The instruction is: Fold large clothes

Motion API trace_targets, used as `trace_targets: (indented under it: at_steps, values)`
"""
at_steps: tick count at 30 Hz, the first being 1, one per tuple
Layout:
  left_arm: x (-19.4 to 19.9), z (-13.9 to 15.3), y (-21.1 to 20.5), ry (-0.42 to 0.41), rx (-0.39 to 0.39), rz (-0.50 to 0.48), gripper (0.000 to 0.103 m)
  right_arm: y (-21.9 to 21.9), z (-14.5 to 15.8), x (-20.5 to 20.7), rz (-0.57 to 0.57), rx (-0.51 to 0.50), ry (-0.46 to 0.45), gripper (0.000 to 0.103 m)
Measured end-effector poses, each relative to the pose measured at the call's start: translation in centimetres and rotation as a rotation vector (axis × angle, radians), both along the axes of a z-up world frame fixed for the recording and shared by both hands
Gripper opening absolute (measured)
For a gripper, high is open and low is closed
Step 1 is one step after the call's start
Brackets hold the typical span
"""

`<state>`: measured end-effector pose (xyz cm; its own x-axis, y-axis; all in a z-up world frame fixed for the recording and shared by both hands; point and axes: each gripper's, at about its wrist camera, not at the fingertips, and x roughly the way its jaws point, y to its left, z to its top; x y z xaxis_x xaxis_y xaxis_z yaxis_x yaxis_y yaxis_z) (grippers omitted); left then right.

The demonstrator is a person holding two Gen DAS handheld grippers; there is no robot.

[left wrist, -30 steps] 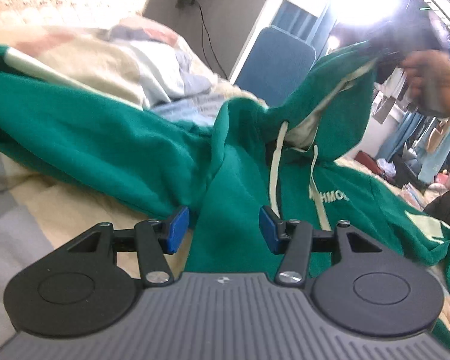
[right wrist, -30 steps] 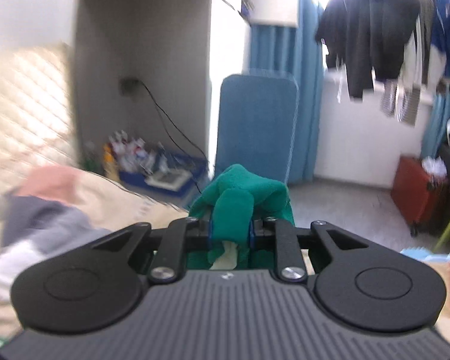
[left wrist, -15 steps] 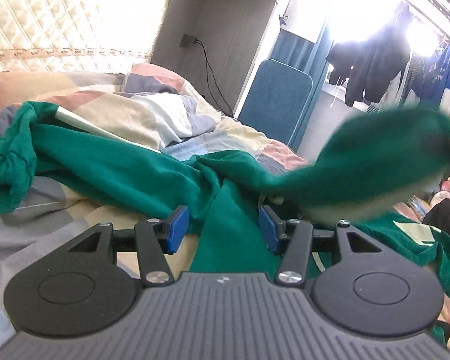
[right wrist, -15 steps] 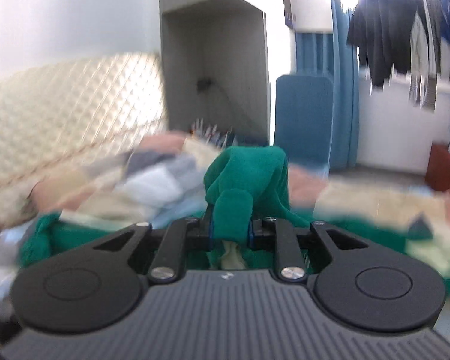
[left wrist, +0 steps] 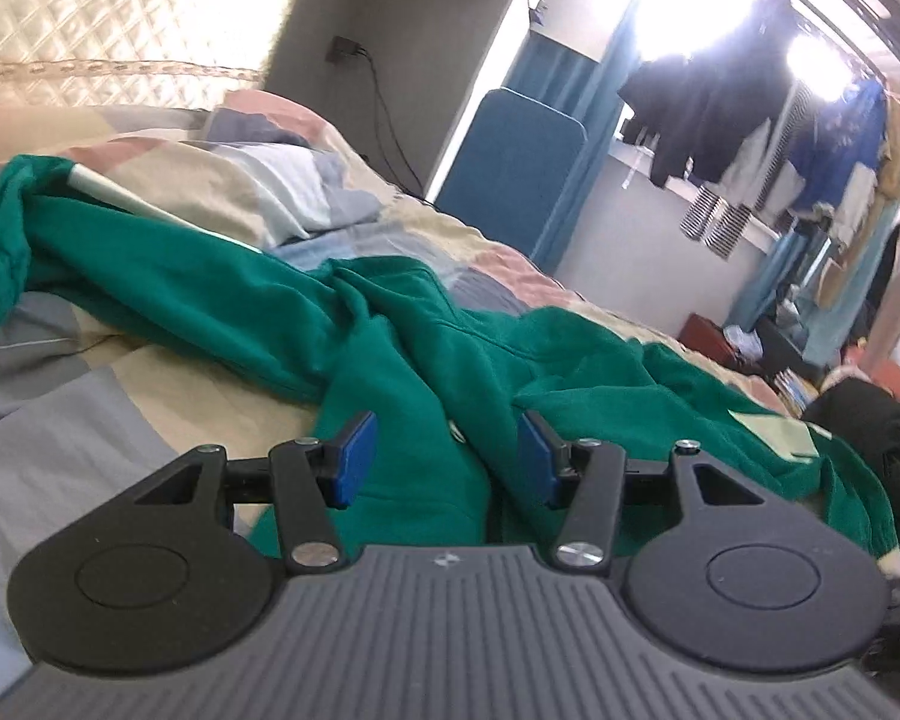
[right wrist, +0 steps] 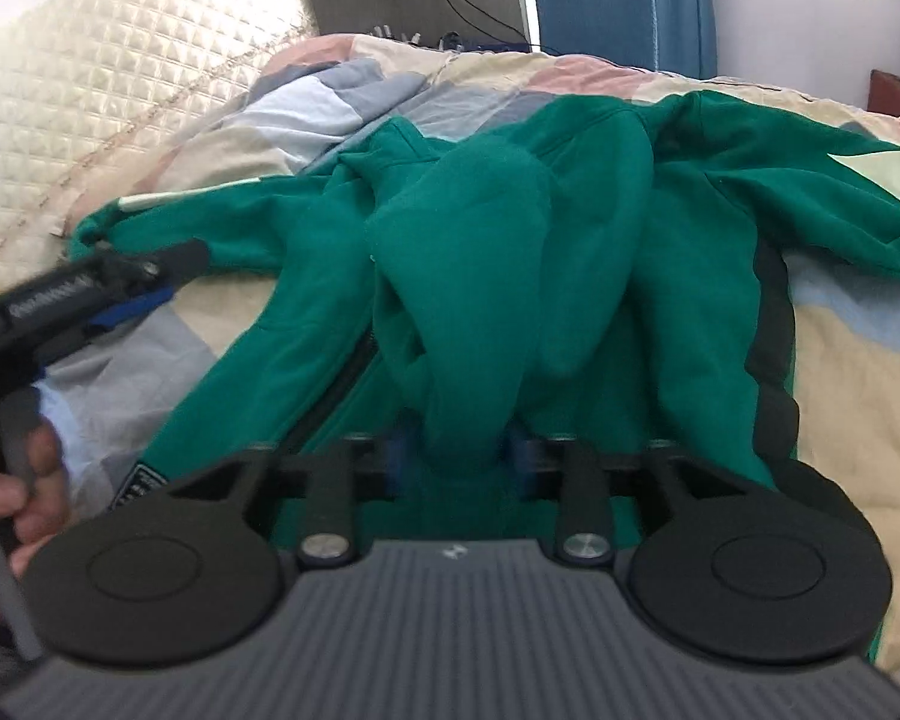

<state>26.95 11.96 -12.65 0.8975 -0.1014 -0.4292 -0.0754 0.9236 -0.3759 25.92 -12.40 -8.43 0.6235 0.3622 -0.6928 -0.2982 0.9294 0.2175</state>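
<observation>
A large green hoodie (left wrist: 390, 360) lies spread face down on the bed, one sleeve (left wrist: 150, 264) trailing left. My left gripper (left wrist: 444, 456) hovers open just above its body, with nothing pinched. In the right wrist view the hood (right wrist: 468, 276) is folded down over the hoodie's back (right wrist: 690, 252). My right gripper (right wrist: 457, 462) is low over it and its jaws are opening. The hood's tip still sits between the blue pads (right wrist: 397, 462), slack. The left gripper (right wrist: 132, 300) and the hand (right wrist: 24, 498) holding it show at that view's left edge.
A patchwork duvet (left wrist: 90, 420) covers the bed, with a quilted headboard (right wrist: 120, 90) behind. A blue panel (left wrist: 510, 168) and hanging clothes (left wrist: 720, 102) stand past the far side. A dark bundle (left wrist: 870, 450) lies at the bed's right edge.
The right gripper swung down from high in the air, carrying the hood onto the hoodie's back, and its jaws widened. The left gripper drew back and up a little.
</observation>
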Motion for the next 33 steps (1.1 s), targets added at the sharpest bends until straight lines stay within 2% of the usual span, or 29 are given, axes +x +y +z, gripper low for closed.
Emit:
trace_targets:
  at_steps: [1, 2, 6, 11, 14, 15, 17, 20, 23, 24, 33]
  values:
    - [0.1, 0.0, -0.2, 0.001, -0.003, -0.009, 0.058, -0.4, 0.4, -0.3, 0.004, 0.025, -0.009, 0.060]
    - [0.1, 0.0, -0.5, -0.003, -0.009, -0.018, 0.058, -0.8, 0.6, -0.7, 0.005, 0.047, -0.015, 0.061]
    - [0.9, 0.1, -1.3, -0.006, -0.049, -0.048, 0.058, -2.8, 1.9, -1.6, -0.019, 0.099, -0.064, 0.062]
    - [3.0, 0.5, -2.8, -0.013, -0.097, -0.083, 0.058, -3.3, 2.7, 0.0, -0.060, 0.111, -0.143, 0.062]
    - [4.5, 0.4, -3.8, -0.019, -0.108, -0.105, 0.058, -3.4, 2.5, 1.8, -0.065, 0.130, -0.152, 0.061]
    - [5.0, 0.4, -4.1, -0.019, -0.102, -0.113, 0.058, -3.4, 2.4, 2.4, -0.073, 0.138, -0.153, 0.059]
    - [6.0, 0.2, -4.8, -0.016, -0.083, -0.125, 0.058, -3.5, 2.2, 3.6, -0.087, 0.160, -0.151, 0.047]
    - [7.5, -0.7, -5.1, 0.014, -0.090, -0.150, 0.057, -3.3, 1.7, 5.2, -0.078, 0.169, -0.146, 0.034]
    - [8.9, -1.8, -5.3, 0.047, -0.083, -0.173, 0.056, -3.0, 0.8, 6.5, -0.069, 0.155, -0.137, 0.030]
    - [9.3, -2.2, -5.4, 0.062, -0.083, -0.178, 0.052, -2.9, 0.3, 6.9, -0.065, 0.155, -0.125, 0.029]
    - [12.5, -7.3, -6.2, 0.264, -0.036, -0.215, 0.042, -2.2, -4.8, 9.2, -0.056, 0.074, 0.035, 0.026]
